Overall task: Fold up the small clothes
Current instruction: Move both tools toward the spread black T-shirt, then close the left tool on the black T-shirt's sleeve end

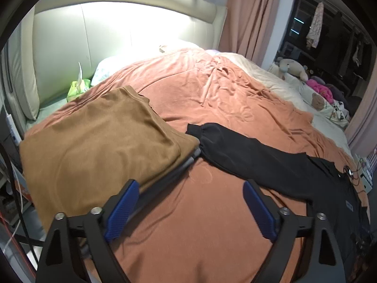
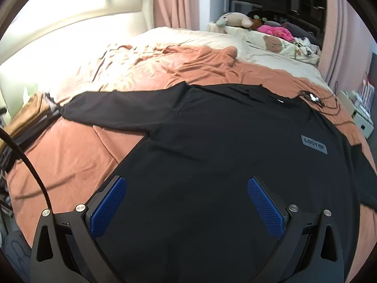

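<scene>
black long-sleeved top lies flat on the orange bedspread, one sleeve reaching to a folded brown garment atop a stack. right gripper hangs over its body, jaws spread, empty. left gripper spread wide over bare bedspread between sleeve and stack, nothing between its pads.

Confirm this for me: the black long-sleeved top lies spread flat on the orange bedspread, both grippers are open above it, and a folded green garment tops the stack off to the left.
One detail is wrong: the folded garment on the stack is tan-brown, not green, as the left wrist view shows. The rest holds: the black top lies spread on the orange bedspread, and the left gripper and right gripper are both open, empty.
</scene>
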